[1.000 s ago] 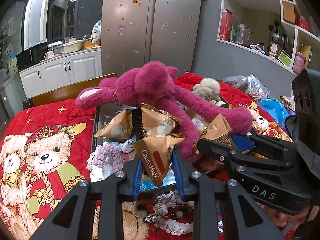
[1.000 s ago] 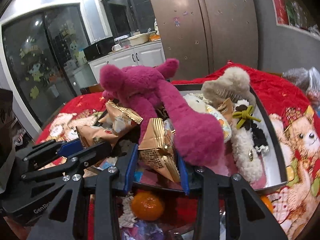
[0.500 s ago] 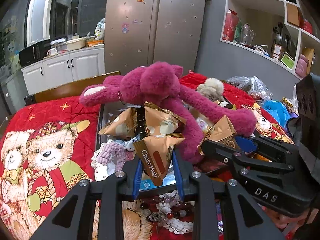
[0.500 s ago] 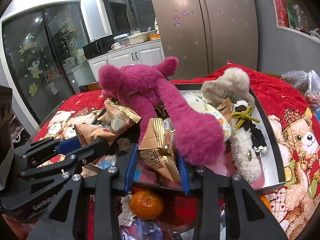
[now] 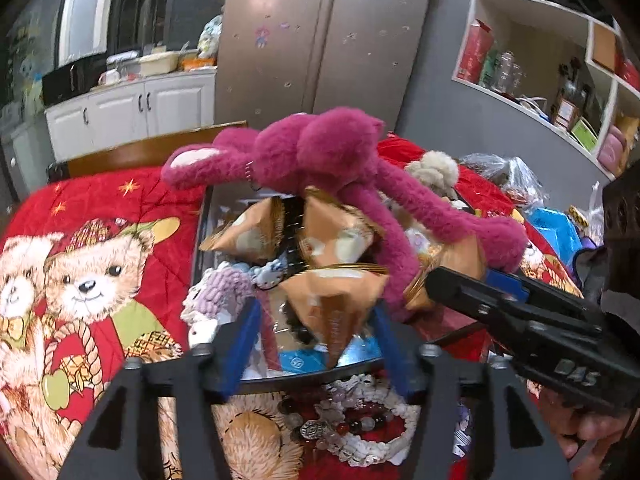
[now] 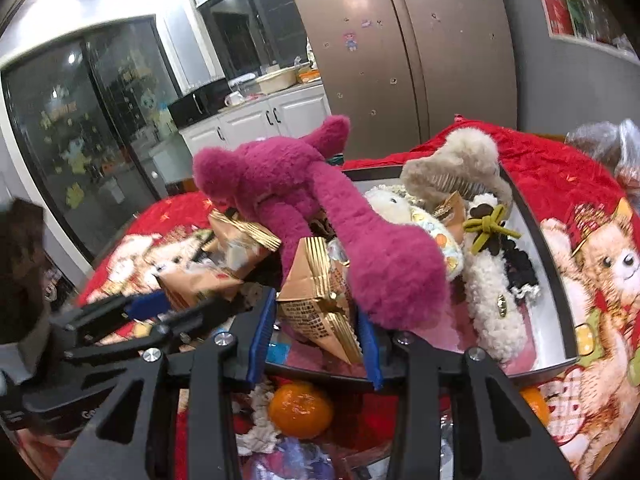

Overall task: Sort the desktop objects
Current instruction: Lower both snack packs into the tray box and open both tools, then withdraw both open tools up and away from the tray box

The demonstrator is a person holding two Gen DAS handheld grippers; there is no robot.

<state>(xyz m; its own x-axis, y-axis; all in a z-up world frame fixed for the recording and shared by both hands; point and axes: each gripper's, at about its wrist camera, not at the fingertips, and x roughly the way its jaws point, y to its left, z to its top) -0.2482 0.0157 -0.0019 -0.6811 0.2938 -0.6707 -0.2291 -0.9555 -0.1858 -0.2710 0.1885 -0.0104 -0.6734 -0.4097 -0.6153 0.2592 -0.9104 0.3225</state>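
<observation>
Orange snack pouch (image 5: pixel 336 300) over the tray's (image 6: pixel 556 280) near edge, between the left gripper's (image 5: pixel 320 320) jaws, which have just been opening; pads clear of it. Right gripper (image 6: pixel 316 320): jaws just eased wider, gold pouch (image 6: pixel 320 300) between them, grip uncertain. Magenta plush (image 5: pixel 320 156) sprawls over the heap. Orange (image 6: pixel 300 410) on the tabletop below.

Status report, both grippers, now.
Left gripper just opened, snack pack loose between its jaws. Right gripper easing open, pads beside gold pack. Both packs over the tray; pink plush sprawls across the pile.
</observation>
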